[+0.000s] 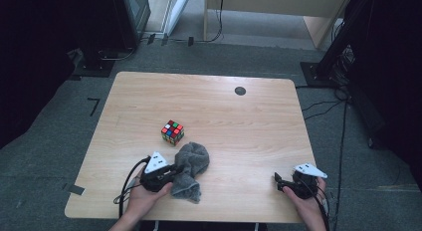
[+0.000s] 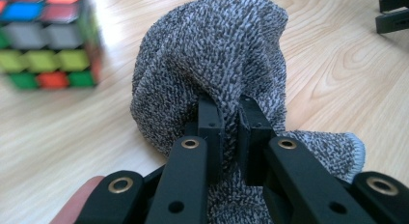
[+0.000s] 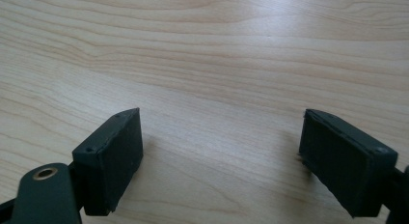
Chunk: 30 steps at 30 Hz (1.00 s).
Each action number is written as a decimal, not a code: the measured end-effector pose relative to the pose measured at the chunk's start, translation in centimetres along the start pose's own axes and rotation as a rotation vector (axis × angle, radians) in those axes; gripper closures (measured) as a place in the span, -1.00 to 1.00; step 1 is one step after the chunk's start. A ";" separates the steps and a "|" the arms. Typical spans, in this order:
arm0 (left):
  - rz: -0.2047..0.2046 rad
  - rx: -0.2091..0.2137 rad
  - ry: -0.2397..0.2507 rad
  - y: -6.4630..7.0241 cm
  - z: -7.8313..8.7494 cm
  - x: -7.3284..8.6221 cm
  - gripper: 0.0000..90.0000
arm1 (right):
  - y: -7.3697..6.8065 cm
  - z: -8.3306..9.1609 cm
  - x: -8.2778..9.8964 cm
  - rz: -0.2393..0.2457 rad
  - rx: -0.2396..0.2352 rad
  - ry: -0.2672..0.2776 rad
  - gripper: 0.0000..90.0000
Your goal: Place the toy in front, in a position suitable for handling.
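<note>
A crumpled grey knitted cloth point(image 1: 191, 166) lies near the table's front edge, left of centre. My left gripper point(image 1: 178, 170) is shut on its near side; in the left gripper view the two jaws point(image 2: 230, 108) pinch a fold of the cloth point(image 2: 212, 50). A scrambled puzzle cube point(image 1: 172, 132) stands just behind the cloth, and its blurred coloured squares point(image 2: 46, 40) appear at the upper left of the left gripper view. My right gripper point(image 1: 277, 181) rests low at the front right, held open point(image 3: 219, 151) over bare wood with nothing between its pads.
The wooden table point(image 1: 239, 126) has a dark round cable hole point(image 1: 240, 90) at the back right. Cables point(image 1: 323, 109) and dark stands lie on the grey floor around it. The right gripper's jaw tips point(image 2: 393, 11) show far off in the left gripper view.
</note>
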State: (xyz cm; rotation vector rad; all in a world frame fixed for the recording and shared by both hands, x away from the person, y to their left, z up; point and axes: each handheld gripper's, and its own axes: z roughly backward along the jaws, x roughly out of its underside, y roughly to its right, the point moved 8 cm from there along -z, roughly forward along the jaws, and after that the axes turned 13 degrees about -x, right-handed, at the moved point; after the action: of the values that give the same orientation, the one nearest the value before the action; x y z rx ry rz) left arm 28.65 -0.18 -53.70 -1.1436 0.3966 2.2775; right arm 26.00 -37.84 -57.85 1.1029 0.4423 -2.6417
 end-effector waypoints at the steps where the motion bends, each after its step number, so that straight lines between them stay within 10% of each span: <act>1: -0.006 0.006 0.006 0.6 -0.4 -0.4 0.87 | -0.1 -0.1 0.0 0.002 -0.003 -0.001 -0.67; 9: -0.045 0.098 0.028 6.0 -3.2 -2.8 0.88 | -0.3 -0.1 0.0 0.010 -0.010 -0.001 -0.66; 13: -0.025 0.077 0.015 6.6 -4.3 -2.6 0.40 | -0.3 -0.1 0.0 0.011 -0.011 0.000 -0.67; 19: 0.015 0.040 0.027 4.2 -3.2 -2.5 -0.17 | -0.3 -0.1 0.0 0.015 -0.016 0.000 -0.67; 30: 0.183 -0.171 0.098 -3.0 -1.3 -3.4 -0.47 | -0.3 -0.2 0.0 0.016 -0.016 0.001 -0.67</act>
State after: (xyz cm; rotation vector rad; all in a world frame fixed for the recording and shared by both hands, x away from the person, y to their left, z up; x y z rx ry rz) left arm 32.92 0.40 -51.79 -1.3578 0.3619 2.4592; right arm 26.03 -37.45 -57.87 1.0988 0.4529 -2.6191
